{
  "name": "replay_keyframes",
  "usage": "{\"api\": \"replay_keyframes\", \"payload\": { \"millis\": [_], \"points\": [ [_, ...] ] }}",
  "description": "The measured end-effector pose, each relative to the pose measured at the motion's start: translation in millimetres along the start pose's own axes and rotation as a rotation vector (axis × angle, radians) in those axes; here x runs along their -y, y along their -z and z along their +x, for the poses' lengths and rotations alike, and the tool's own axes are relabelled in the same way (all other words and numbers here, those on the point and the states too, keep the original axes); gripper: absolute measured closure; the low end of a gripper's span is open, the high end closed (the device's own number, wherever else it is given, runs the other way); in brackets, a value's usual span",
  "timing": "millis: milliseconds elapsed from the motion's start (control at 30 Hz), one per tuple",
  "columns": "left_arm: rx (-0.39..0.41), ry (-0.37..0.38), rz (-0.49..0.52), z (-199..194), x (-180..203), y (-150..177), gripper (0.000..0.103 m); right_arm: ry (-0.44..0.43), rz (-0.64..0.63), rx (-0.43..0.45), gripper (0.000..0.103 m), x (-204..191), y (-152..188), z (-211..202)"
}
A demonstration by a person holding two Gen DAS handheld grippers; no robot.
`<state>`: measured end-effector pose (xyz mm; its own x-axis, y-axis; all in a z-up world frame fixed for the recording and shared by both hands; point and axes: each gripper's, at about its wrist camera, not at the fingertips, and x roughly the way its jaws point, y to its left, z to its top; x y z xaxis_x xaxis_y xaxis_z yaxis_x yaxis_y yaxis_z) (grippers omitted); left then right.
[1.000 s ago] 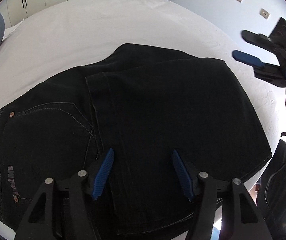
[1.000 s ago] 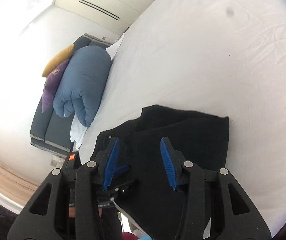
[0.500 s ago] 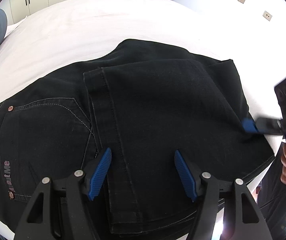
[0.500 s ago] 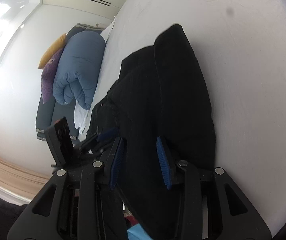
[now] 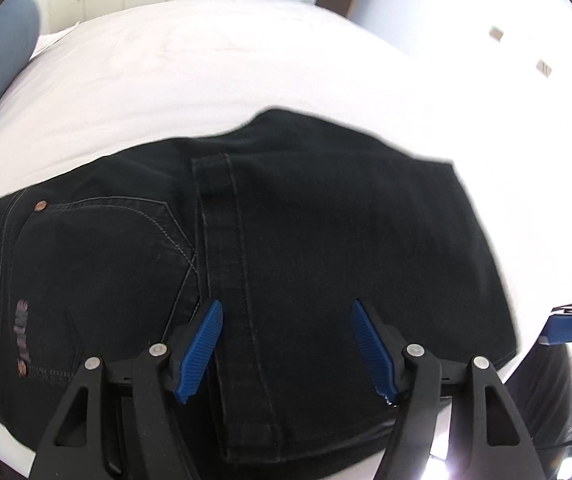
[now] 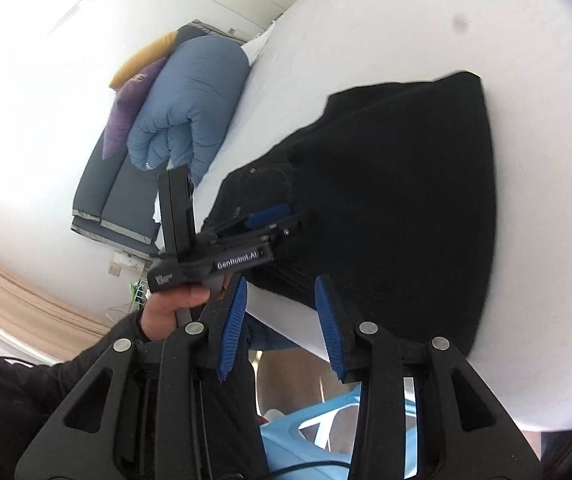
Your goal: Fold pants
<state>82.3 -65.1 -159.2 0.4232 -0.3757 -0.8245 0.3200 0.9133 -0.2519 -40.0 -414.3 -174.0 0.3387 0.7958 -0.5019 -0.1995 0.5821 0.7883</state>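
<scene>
The black pants (image 5: 325, 248) lie folded on the white bed (image 5: 206, 64), close to the near edge. One leg is laid over the top part, so its hem makes a straight band (image 5: 222, 240) running down the middle. To the left of that band you can see a back pocket (image 5: 98, 248) with pale stitching, a small copper rivet (image 5: 40, 205) and a little label (image 5: 22, 336).

The left hand-held gripper (image 5: 286, 344) hangs just over the pants, pointing down at them. Its two blue pads (image 5: 200, 350) are spread wide apart. The hem band runs under the gap between them, but the pads do not squeeze any cloth. In the right wrist view you can see a hand (image 6: 174, 304) in a dark sleeve (image 6: 46, 392) holding this tool by its handle.

The right hand-held gripper (image 6: 282, 324) is off the side of the bed, near the corner of the pants. Its blue pads (image 6: 232, 324) sit partway apart with nothing between them, and its jaws have just been closing a little. In the left wrist view only one blue pad of it peeks in at the right edge, and it looks blurry.

Past the bed, a rolled blue blanket (image 6: 190, 104) rests on a dark mattress (image 6: 122, 196), with a purple cushion (image 6: 126, 116) and a yellow one (image 6: 142, 60) beside it. A light blue plastic thing (image 6: 309, 436) sits below the bed edge.
</scene>
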Motion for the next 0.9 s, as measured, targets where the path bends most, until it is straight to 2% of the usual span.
{"api": "replay_keyframes", "payload": {
  "millis": [67, 100, 133, 167, 200, 233, 300, 433, 567, 667, 900],
  "points": [
    [0.088, 0.026, -0.065, -27, -10, 5, 0.026, -0.024, 0.017, -0.003, 0.068, 7, -12, 16],
    [0.137, 0.026, -0.102, -43, -19, 9, 0.015, -0.017, 0.046, -0.018, 0.066, 17, -14, 29],
    [0.188, 0.012, -0.148, -59, -29, 14, 0.003, 0.038, 0.085, -0.05, 0.053, 32, -14, 44],
    [0.23, -0.002, -0.193, -74, -40, 20, 0.0, 0.139, 0.13, -0.102, 0.065, 49, -12, 61],
    [0.267, -0.008, -0.245, -89, -55, 27, 0.0, 0.189, 0.146, -0.119, 0.072, 58, -9, 69],
    [0.288, -0.008, -0.299, -101, -73, 35, 0.0, 0.197, 0.132, -0.082, 0.072, 54, -8, 65],
    [0.322, -0.01, -0.424, -119, -115, 49, 0.0, 0.187, 0.13, -0.097, 0.072, 42, -9, 61],
    [0.388, 0.004, -0.719, -140, -191, 87, 0.0, 0.054, 0.082, -0.049, 0.071, 7, -15, 49],
    [0.399, 0.136, -0.98, -126, -246, 117, 0.001, -0.085, 0.13, -0.009, 0.071, -5, -23, 49],
    [0.401, 0.189, -1.04, -114, -262, 122, 0.001, -0.115, 0.151, -0.015, 0.071, -12, -30, 58],
    [0.398, 0.284, -1.114, -81, -271, 116, 0.003, -0.166, 0.227, -0.002, 0.071, -11, -41, 71]
  ]
}}
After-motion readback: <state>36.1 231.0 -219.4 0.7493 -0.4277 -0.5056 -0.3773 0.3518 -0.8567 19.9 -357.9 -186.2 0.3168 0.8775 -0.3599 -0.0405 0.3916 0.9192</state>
